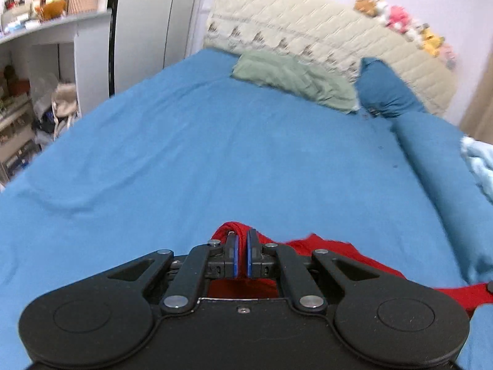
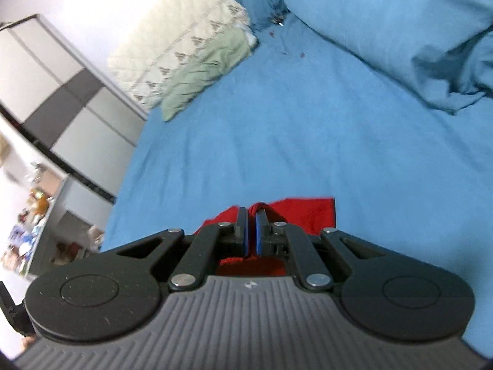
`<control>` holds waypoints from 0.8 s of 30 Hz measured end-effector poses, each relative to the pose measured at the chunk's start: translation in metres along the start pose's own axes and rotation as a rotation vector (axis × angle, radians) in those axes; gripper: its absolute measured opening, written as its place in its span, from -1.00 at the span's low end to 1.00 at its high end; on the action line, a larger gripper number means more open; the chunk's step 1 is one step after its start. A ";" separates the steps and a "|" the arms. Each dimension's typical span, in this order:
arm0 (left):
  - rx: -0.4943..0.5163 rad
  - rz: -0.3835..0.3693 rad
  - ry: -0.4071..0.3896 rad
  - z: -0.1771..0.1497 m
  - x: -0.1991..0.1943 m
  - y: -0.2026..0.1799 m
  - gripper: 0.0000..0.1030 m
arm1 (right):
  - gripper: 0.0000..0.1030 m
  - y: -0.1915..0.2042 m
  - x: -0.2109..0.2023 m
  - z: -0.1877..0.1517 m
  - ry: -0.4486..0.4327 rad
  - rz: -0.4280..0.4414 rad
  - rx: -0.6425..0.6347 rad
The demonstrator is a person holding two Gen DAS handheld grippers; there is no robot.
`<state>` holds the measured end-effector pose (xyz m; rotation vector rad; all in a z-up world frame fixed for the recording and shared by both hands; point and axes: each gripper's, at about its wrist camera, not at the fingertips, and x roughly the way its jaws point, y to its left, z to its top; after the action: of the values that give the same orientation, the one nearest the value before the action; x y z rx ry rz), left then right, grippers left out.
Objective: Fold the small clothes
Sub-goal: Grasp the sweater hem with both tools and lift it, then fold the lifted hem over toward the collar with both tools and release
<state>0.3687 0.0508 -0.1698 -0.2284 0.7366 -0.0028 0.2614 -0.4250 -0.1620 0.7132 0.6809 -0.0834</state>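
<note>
With both your left tongs (image 1: 242, 246) and right tongs (image 2: 251, 228) clenched on the red garment (image 1: 323, 246), uneven pulling could slip a thinly pinched edge loose over the bed (image 1: 215, 138).

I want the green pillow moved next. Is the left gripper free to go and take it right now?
Probably not: the left gripper is shut on the red garment, though the blue sheet up to the green pillow lies bare.
</note>
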 end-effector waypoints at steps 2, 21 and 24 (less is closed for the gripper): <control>0.015 0.035 0.030 0.000 0.042 -0.005 -0.90 | -0.62 -0.016 0.052 0.008 0.031 -0.037 -0.010; 0.066 0.104 0.008 -0.022 0.097 -0.007 0.31 | 0.79 -0.054 0.155 0.002 -0.004 -0.098 -0.072; 0.129 0.064 0.024 -0.045 0.066 -0.014 0.34 | 0.79 -0.033 0.136 -0.023 0.032 -0.078 -0.199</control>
<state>0.3886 0.0223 -0.2434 -0.0818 0.7640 0.0078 0.3454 -0.4155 -0.2754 0.4979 0.7362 -0.0749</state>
